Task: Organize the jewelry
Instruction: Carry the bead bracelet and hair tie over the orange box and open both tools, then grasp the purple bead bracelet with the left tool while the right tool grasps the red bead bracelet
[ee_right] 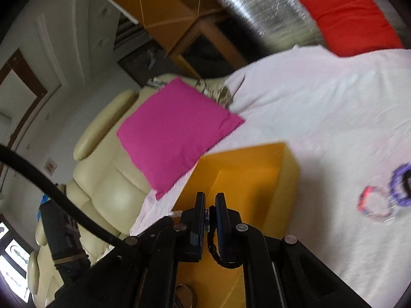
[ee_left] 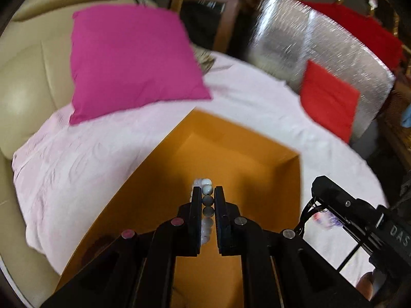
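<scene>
Holding a pale bead bracelet [ee_left: 207,202] clenched in your left gripper [ee_left: 207,192] above the open orange box [ee_left: 292,179]. Your right gripper [ee_right: 210,205] pinches a dark strap-like piece [ee_right: 212,233]; what it is stays unclear. Release too near the box wall and the beads may spill onto the pink sheet [ee_left: 90,154]. Loose bracelets [ee_right: 380,197] near the sheet's right edge are blurred.

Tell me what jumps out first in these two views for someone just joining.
The bright magenta square cushion on the cream leather sofa, behind the pale pink sheet. Below it, the open orange cardboard box fills the centre, with the left tool shut on a grey-and-white beaded bracelet above it. In the right wrist view, blurred purple and red bracelets lie on the sheet.
</scene>
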`<move>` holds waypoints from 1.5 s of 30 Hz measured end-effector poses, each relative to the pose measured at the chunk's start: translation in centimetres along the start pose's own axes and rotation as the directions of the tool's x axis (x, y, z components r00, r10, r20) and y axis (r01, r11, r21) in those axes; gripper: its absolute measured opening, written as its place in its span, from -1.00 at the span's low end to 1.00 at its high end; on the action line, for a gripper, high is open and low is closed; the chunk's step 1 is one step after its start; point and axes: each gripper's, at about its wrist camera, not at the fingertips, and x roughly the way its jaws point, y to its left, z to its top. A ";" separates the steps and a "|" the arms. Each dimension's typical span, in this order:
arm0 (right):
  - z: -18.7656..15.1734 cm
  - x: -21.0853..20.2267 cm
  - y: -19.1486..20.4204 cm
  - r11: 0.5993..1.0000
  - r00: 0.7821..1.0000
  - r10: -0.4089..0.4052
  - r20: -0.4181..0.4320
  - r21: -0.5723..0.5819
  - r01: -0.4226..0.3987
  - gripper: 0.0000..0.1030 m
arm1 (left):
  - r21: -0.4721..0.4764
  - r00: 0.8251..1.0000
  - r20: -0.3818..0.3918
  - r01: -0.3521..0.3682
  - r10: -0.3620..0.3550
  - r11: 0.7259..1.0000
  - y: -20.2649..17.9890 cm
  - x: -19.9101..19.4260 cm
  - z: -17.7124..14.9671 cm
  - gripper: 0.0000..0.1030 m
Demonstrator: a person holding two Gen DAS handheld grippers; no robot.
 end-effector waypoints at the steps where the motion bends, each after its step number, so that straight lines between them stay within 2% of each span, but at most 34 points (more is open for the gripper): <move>1: -0.4 0.8 0.0 1.000 1.000 -0.003 -0.022 0.000 0.003 -0.82 | 0.004 1.000 -0.009 -0.020 0.020 1.000 0.3 0.3 0.0 -0.81; 5: -1.1 2.4 -0.3 0.999 0.997 -0.047 -0.067 -0.018 0.046 -0.77 | -0.003 0.996 -0.041 -0.073 0.073 0.997 1.2 1.0 -0.6 -0.81; 8: -1.1 2.5 -1.0 0.998 0.995 -0.065 -0.071 0.002 0.066 -0.77 | 0.017 0.994 -0.028 -0.109 0.109 0.994 0.7 1.1 -0.7 -0.76; 10: -0.9 2.0 -1.5 0.997 0.996 -0.069 -0.063 0.021 0.070 -0.66 | 0.037 0.993 -0.011 -0.120 0.121 0.992 0.1 0.8 -0.8 -0.55; 13: -0.3 0.2 -2.3 0.996 0.996 -0.082 -0.023 0.038 0.082 -0.63 | 0.074 0.992 0.022 -0.128 0.127 0.989 -1.4 0.2 -1.1 -0.37; 18: 1.0 -3.4 -4.1 0.991 0.993 -0.114 0.029 0.073 0.112 -0.63 | 0.135 0.989 0.084 -0.136 0.125 0.981 -4.5 -0.7 -1.2 -0.36; 23: 2.2 -7.7 -7.2 0.978 0.981 -0.179 0.075 0.122 0.169 -0.63 | 0.194 0.987 0.123 -0.131 0.108 0.972 -7.8 -1.1 -1.8 -0.31; 29: 2.8 -13.5 -11.4 0.949 0.955 -0.277 0.107 0.187 0.255 -0.63 | 0.265 0.985 0.148 -0.125 0.087 0.956 -11.9 -1.2 -2.9 -0.26; 33: 2.6 -17.4 -14.0 0.909 0.922 -0.375 0.098 0.231 0.346 -0.63 | 0.304 0.983 0.168 -0.127 0.078 0.944 -14.3 -1.2 -3.7 0.07; 35: 2.4 -18.9 -15.1 0.889 0.910 -0.407 0.083 0.264 0.374 -0.63 | 0.326 0.984 0.167 -0.120 0.068 0.938 -15.7 -1.0 -4.3 0.09; 39: 1.5 -22.5 -17.5 0.842 0.882 -0.468 0.056 0.331 0.425 -0.63 | 0.388 0.992 0.119 -0.086 0.043 0.917 -18.3 -0.2 -5.6 0.12; 45: 0.7 -24.2 -20.6 0.805 0.872 -0.489 0.009 0.390 0.447 -0.63 | 0.468 0.999 0.044 0.000 -0.024 0.884 -21.6 1.1 -7.5 0.13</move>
